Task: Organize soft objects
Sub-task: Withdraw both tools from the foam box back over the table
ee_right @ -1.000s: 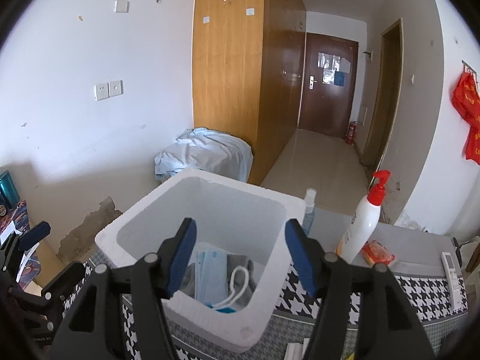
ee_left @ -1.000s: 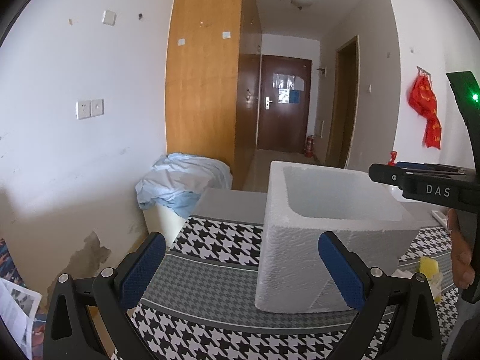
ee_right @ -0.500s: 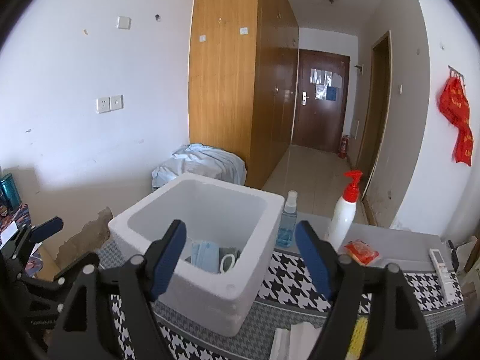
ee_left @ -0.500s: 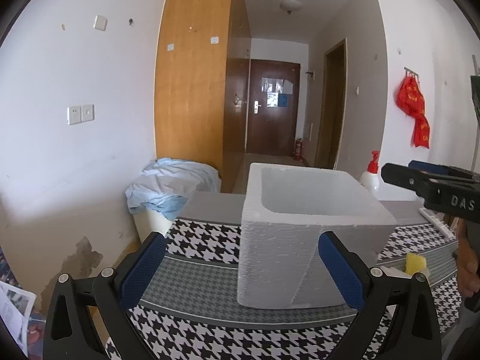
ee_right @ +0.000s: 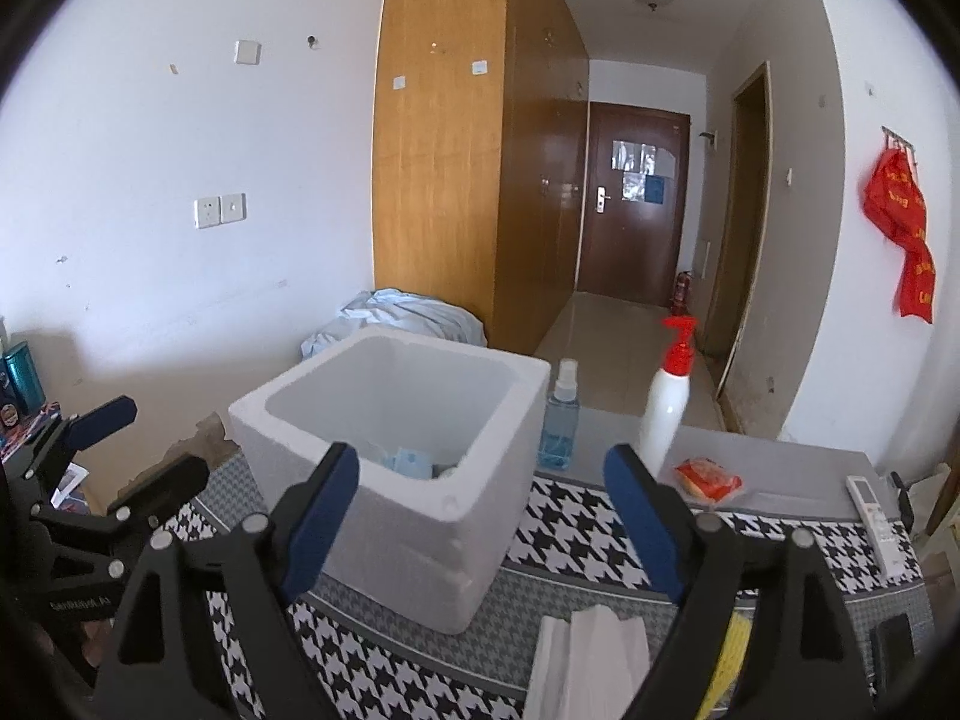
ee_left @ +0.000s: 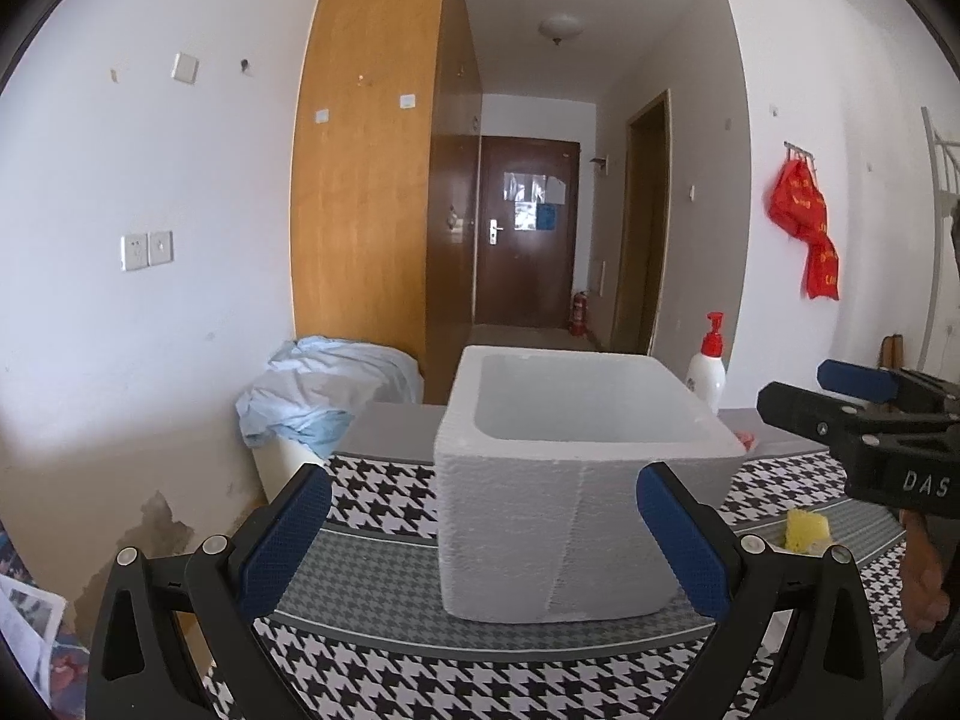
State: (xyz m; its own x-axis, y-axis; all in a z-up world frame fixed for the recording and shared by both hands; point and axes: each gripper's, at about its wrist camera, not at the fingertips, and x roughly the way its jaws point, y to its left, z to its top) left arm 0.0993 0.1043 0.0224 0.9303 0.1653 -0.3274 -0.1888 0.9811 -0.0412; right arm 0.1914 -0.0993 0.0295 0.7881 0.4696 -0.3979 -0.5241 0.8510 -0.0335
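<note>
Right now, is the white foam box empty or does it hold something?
Not empty. The right wrist view looks over the foam box rim onto light blue face masks at its bottom; how many, cannot tell.

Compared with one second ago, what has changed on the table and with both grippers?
The right gripper has drawn back from above the foam box, its jaws just opening wider with nothing between them. The left gripper also backed off a little, open and empty. The box, the masks inside and the bottles stayed put.

foam box (ee_right: pixel 420 468): white
tablecloth (ee_right: pixel 576 522): black-white houndstooth, grey bands
pump bottle (ee_right: pixel 666 408): white, red pump
spray bottle (ee_right: pixel 561 420): blue
sponge (ee_left: pixel 807 531): yellow
</note>
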